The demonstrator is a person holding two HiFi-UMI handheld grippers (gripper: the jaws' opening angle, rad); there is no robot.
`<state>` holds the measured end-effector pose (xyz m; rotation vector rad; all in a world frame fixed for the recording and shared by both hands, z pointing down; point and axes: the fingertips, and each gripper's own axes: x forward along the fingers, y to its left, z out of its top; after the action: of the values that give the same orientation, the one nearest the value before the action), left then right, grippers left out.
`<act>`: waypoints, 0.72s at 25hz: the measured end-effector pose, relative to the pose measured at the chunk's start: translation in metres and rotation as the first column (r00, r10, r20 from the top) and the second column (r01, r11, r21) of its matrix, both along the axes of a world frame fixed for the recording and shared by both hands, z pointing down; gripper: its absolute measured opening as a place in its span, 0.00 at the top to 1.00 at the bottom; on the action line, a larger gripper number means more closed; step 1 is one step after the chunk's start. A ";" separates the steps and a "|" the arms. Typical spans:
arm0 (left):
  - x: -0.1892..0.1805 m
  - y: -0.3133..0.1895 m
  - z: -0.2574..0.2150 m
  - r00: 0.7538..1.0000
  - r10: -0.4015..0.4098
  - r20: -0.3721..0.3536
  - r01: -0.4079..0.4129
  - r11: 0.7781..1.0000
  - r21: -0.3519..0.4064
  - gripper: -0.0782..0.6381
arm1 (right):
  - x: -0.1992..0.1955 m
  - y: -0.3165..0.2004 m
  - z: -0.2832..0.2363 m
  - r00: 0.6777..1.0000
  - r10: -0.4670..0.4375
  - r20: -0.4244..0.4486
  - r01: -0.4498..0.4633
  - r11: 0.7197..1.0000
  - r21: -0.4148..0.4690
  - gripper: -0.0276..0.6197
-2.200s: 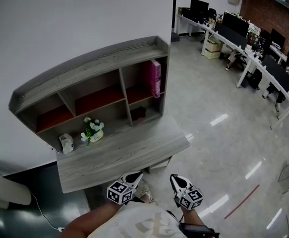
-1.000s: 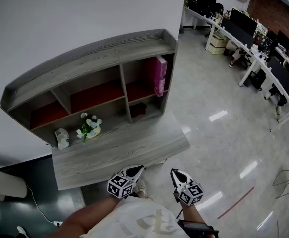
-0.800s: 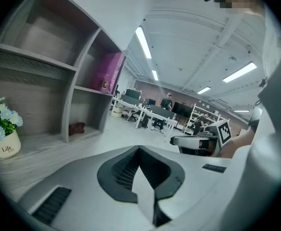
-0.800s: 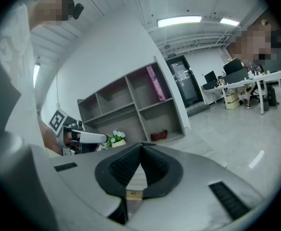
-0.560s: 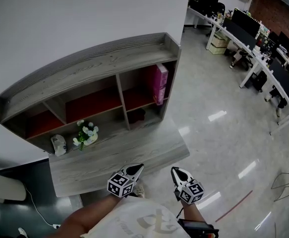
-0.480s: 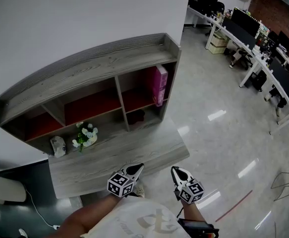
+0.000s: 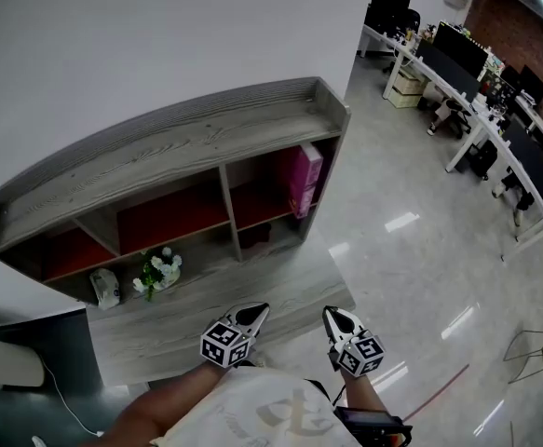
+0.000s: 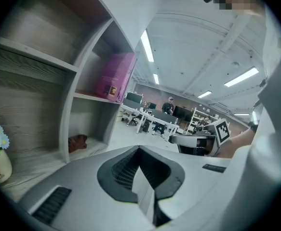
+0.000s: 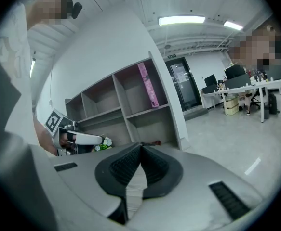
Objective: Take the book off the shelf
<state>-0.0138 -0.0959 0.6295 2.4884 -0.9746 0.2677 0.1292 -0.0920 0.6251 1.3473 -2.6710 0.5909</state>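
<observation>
Pink is standing out against grey wood – the pink book (image 7: 305, 177) is sitting upright in the top right compartment of the shelf unit (image 7: 159, 142), leaning against its outer side wall. From the left gripper view I am seeing a small picture low on its cover, but the print is too small for me to read; its spine in the right gripper view is just as illegible. I am holding the left gripper (image 7: 258, 309) and the right gripper (image 7: 332, 314) side by side over the near edge of the desk (image 7: 159, 329), both pointing toward the shelf and well apart from the book. Both pairs of jaws are pressing together with nothing between them. Their cubes are showing black-and-white square markers – patterns, not words. A flower pot (image 7: 157, 270) is sitting on the desk under the middle compartment, and a brown object (image 7: 255, 234) is lying in the low right compartment below the book.
</observation>
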 end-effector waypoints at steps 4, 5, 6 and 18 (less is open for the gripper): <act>-0.013 -0.014 -0.004 1.000 -0.020 -0.001 0.020 1.000 0.011 0.89 | -0.007 -0.026 -0.006 1.000 -0.002 0.000 0.002 1.000 0.024 0.95; -0.016 -0.016 -0.004 1.000 -0.027 0.000 0.027 1.000 0.012 0.89 | -0.008 -0.031 -0.008 1.000 -0.004 0.001 0.004 1.000 0.029 0.95; -0.019 -0.018 -0.004 0.999 -0.035 0.001 0.035 0.999 0.013 0.89 | -0.010 -0.036 -0.009 1.000 -0.008 0.002 0.008 0.999 0.034 0.95; -0.044 -0.034 -0.002 0.987 -0.160 0.004 0.160 0.987 0.004 0.89 | -0.035 -0.097 -0.029 0.994 -0.107 0.016 0.105 0.991 0.083 0.95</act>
<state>-0.0578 -0.1296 0.6279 2.3966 -1.1700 0.2204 0.0937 -0.1890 0.5963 1.2148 -2.7905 0.4915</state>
